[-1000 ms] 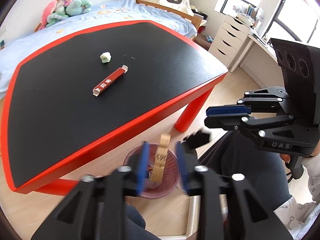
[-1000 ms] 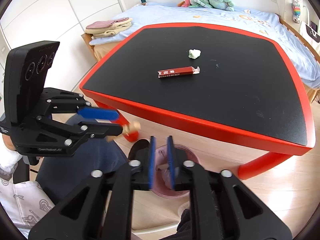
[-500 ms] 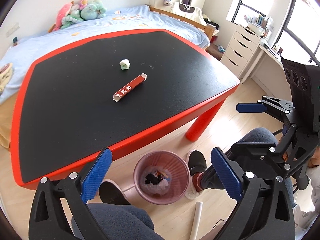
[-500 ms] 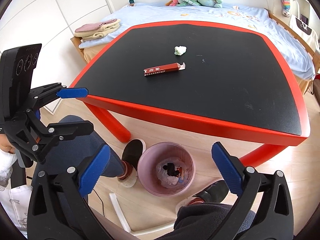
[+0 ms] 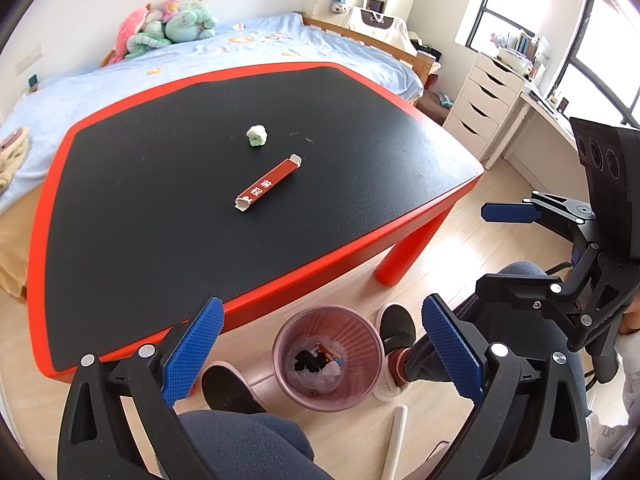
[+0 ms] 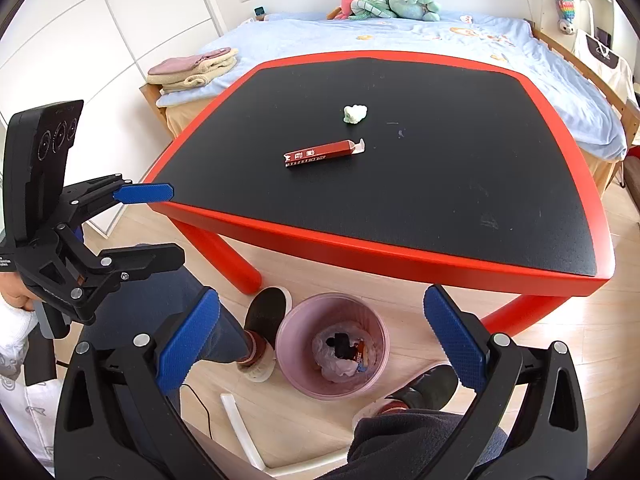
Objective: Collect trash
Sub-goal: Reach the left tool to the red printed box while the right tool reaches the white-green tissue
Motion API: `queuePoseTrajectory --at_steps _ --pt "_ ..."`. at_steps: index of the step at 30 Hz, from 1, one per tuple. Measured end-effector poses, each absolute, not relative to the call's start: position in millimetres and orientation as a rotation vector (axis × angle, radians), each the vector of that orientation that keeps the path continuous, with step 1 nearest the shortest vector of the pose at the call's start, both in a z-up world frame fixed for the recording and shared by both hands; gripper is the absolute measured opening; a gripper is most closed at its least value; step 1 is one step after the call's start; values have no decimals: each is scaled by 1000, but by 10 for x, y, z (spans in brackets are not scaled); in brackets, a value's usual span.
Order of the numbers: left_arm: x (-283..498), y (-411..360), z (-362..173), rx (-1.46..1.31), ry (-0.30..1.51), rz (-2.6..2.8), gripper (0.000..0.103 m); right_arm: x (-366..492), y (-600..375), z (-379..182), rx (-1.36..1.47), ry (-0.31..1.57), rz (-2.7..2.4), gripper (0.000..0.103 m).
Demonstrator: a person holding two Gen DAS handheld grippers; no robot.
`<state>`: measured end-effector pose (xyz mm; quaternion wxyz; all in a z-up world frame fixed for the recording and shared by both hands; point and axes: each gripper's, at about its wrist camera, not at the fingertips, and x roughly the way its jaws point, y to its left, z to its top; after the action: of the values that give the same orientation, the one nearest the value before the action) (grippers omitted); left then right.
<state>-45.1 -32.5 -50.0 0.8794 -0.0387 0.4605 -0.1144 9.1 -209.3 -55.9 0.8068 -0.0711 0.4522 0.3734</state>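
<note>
A long red carton [image 5: 267, 185] [image 6: 323, 154] lies mid-table on the black, red-edged table [image 5: 132, 216] [image 6: 460, 200]. A crumpled pale-green paper wad [image 5: 257, 136] [image 6: 355, 114] lies just beyond it. A pink bin [image 5: 285, 339] [image 6: 289, 328] with trash inside stands on the floor before the table's near edge. My left gripper [image 5: 320, 348] is open and empty, held above the bin; it also shows in the right wrist view [image 6: 156, 224]. My right gripper [image 6: 320, 340] is open and empty above the bin; it also shows in the left wrist view [image 5: 496, 248].
My knees and shoes flank the bin [image 5: 394, 322]. A white rod [image 5: 396, 440] lies on the wood floor. A red table leg [image 5: 408, 252] stands close to the bin. A bed [image 5: 240, 52] lies behind the table; white drawers [image 5: 480, 100] stand to the right.
Both grippers were shut over the bin a second ago, the left with a wooden piece between its fingers. Both have opened wide, the piece is gone, and both have pulled back slightly.
</note>
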Motion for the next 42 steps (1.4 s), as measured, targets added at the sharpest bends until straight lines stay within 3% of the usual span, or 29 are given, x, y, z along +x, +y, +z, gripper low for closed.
queuePoseTrajectory --at_steps 22,42 --pt "108 -70 -401 -28 937 -230 95 958 -1732 -180 -178 897 783 100" --pt "846 -5 -719 30 1005 -316 95 2013 -938 -695 -325 974 813 100"
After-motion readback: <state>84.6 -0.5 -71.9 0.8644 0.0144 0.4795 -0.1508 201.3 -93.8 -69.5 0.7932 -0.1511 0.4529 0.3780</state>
